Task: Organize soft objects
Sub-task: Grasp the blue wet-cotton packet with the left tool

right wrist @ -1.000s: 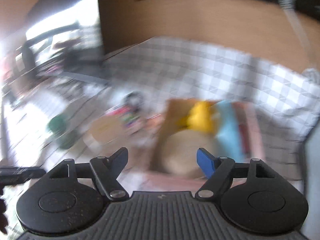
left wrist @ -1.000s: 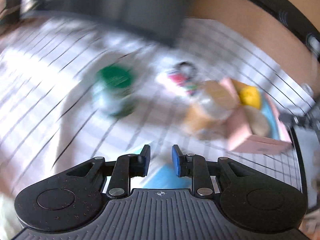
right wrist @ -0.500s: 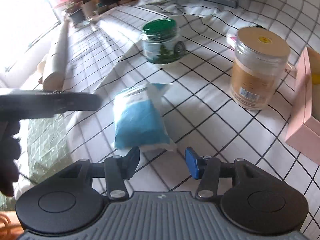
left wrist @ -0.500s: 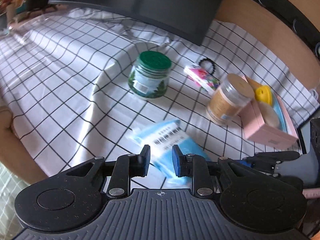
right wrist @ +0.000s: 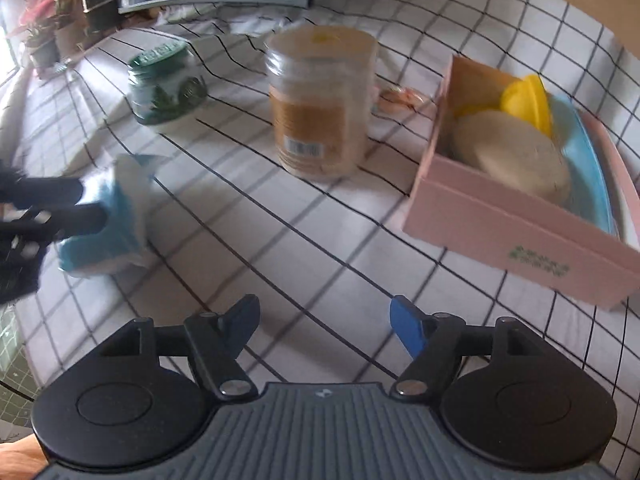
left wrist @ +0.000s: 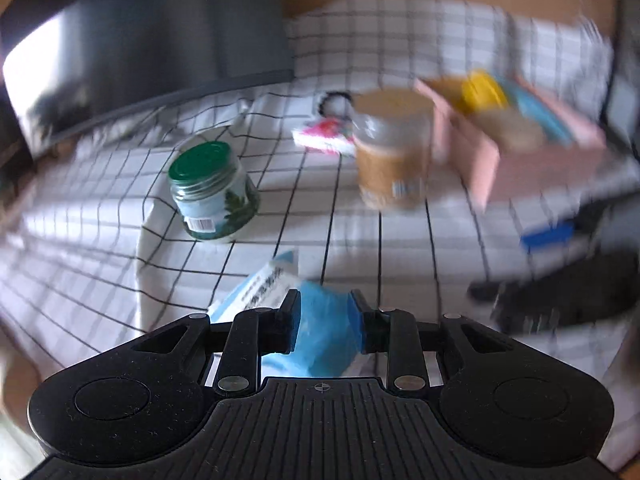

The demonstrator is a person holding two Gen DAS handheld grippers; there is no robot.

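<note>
A white cloth with a black grid (right wrist: 304,240) covers the whole desk, and a dark monitor (left wrist: 160,52) stands at its far edge. To the right sits the open pink box (right wrist: 520,224), already carrying a round beige puff (right wrist: 516,160), a yellow piece (right wrist: 528,100) and something pale blue along its far side. Just left of it stands the clear jar with a tan lid (right wrist: 320,104), and further left the smaller green-lidded jar (right wrist: 166,80); behind the tan jar lies a small pink packet (left wrist: 326,138), blurred. Now the action: the left gripper (left wrist: 325,320) has its fingers either side of the blue tissue pack (left wrist: 320,332), jaws just eased a little wider, pads at the pack's sides, though the right wrist view shows them pinching it near the desk's left edge. The right gripper (right wrist: 324,326) hangs over bare cloth, fingers spread wide after reopening, nothing between them.
</note>
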